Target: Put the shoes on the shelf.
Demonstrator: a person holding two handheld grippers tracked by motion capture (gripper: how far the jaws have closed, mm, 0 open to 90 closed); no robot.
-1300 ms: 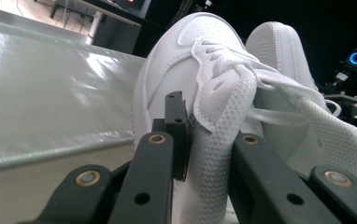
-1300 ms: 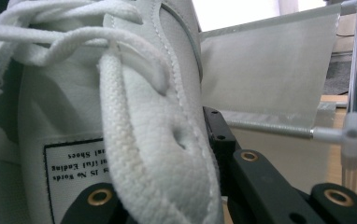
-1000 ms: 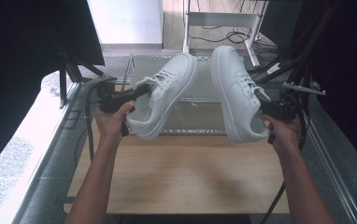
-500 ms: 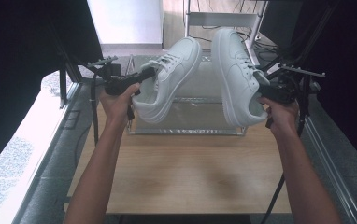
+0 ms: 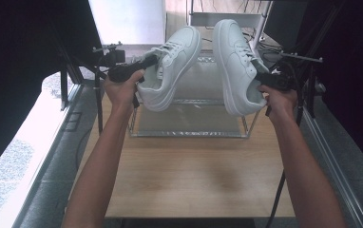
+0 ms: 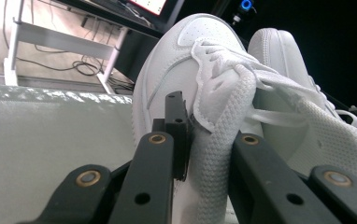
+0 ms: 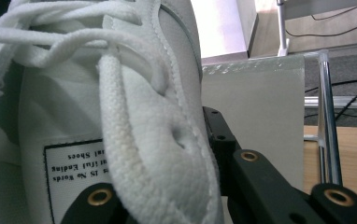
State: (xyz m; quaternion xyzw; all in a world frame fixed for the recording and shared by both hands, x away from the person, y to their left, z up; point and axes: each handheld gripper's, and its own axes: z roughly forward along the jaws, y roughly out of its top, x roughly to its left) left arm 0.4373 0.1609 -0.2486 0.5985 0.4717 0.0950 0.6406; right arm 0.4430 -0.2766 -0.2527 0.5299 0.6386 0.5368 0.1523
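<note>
Evidently 2 white shoes carried aloft over clear rack point(image 5: 189, 121): left gripper point(image 5: 139, 66) clamped on left shoe point(image 5: 170, 61) collar, right gripper point(image 5: 270, 80) clamped on right shoe point(image 5: 234, 57) collar, soles hanging free.

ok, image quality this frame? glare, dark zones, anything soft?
High view: window at top blown out, both sides near black, shoes and table evenly lit. Left gripper view: rack panel hazy, background dark at right. Right gripper view: close shoe collar soft, tongue label still readable.
</note>
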